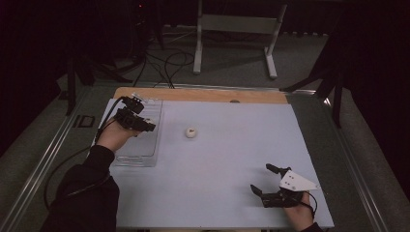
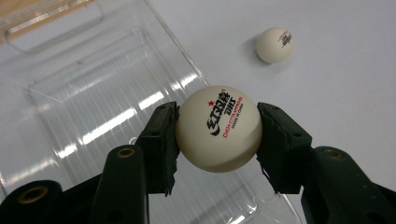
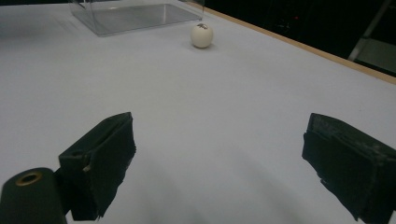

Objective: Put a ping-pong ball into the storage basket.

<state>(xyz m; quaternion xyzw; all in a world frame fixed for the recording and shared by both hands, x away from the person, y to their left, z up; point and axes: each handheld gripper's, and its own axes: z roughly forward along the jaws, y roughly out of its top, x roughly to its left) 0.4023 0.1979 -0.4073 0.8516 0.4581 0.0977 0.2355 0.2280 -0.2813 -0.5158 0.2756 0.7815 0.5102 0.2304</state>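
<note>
I see a white ball (image 2: 218, 128) with a red star and black and red lettering, lettering turned toward the camera, held above the clear tray's (image 2: 93, 93) right rim. That tray lies flat at the table's left side. A second ball (image 1: 191, 132), also printed, rests on the white surface near the tray's right

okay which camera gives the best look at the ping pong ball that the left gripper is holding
The left gripper view: the held ball sits large and sharp between the left gripper pads, its print readable, above the clear tray. In the high view the gripper covers it, so it can't be made out.
</note>
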